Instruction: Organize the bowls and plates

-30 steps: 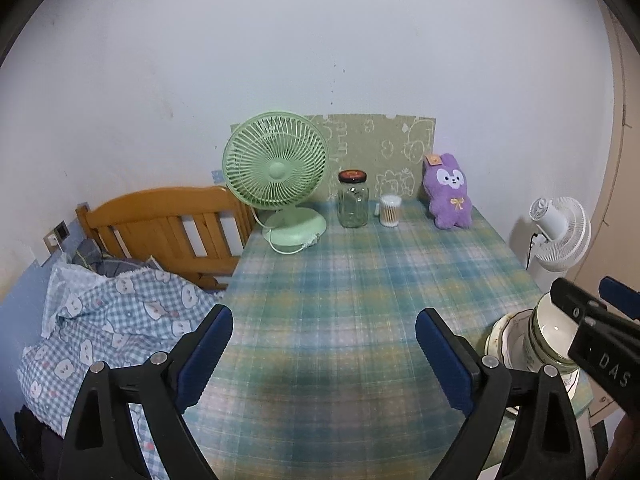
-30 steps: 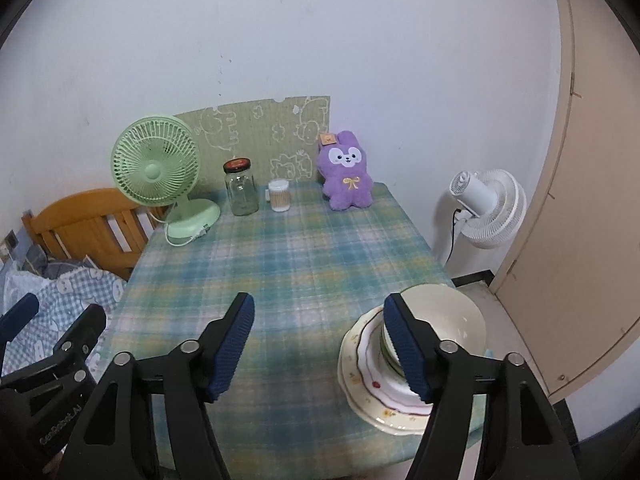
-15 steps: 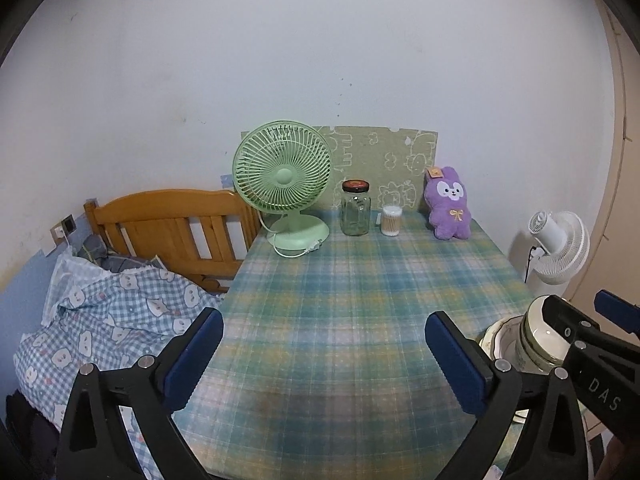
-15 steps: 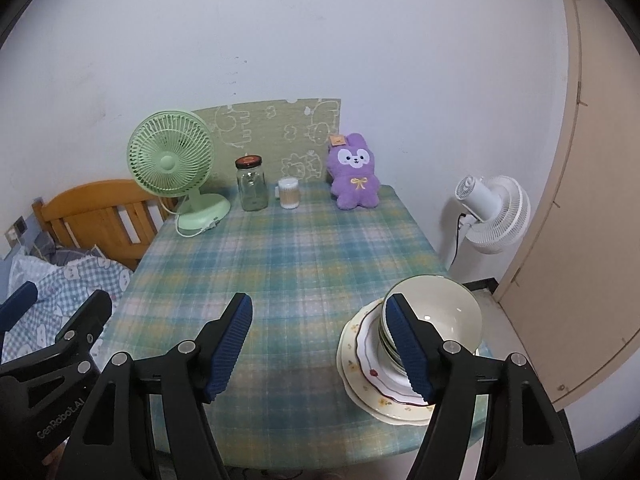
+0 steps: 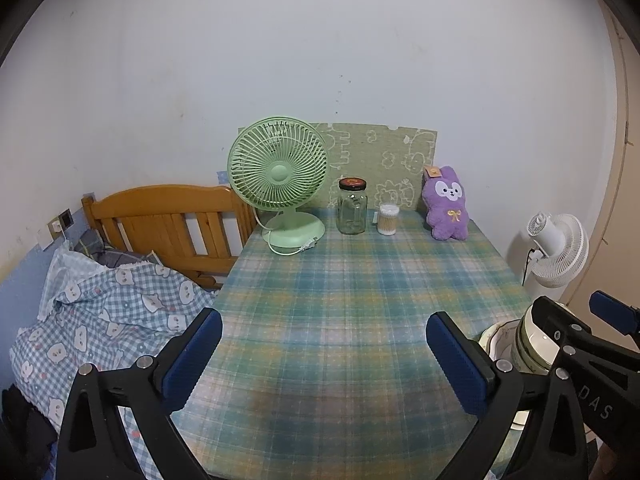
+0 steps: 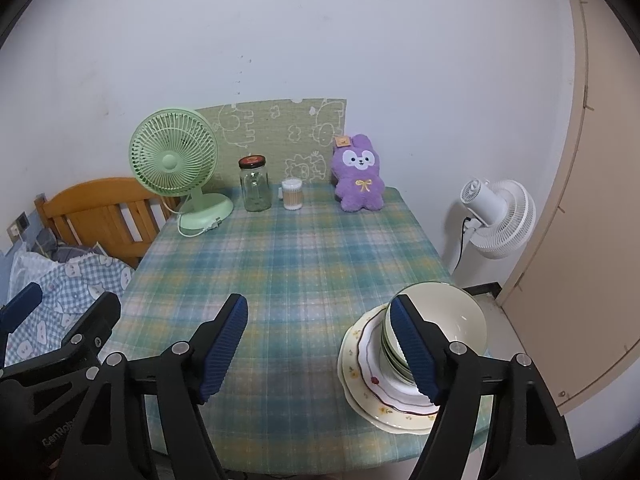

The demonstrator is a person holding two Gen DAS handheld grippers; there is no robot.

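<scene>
your left gripper (image 5: 322, 354) and right gripper (image 6: 320, 346) hang with jaws just widened, nothing between them, over the plaid tabletop (image 6: 296, 264); stacked bowls (image 6: 448, 320) on plates (image 6: 360, 364) sit at its near right corner, fan (image 6: 176, 160) and jar (image 6: 255, 184) along the far edge.

Legible markings: two, both on gripper bodies.
Right gripper (image 5: 600, 320) is showing "DAS"; left gripper (image 6: 60, 312) is showing "GenRob", cut off.

the tabletop (image 6: 304, 264) is covered in blue-green plaid. cream bowls (image 6: 444, 316) are stacked on floral-edged plates (image 6: 372, 376). a mint-green fan (image 6: 176, 160), a purple plush rabbit (image 6: 360, 176) and blue-checked bedding (image 5: 104, 312) are seen.
</scene>
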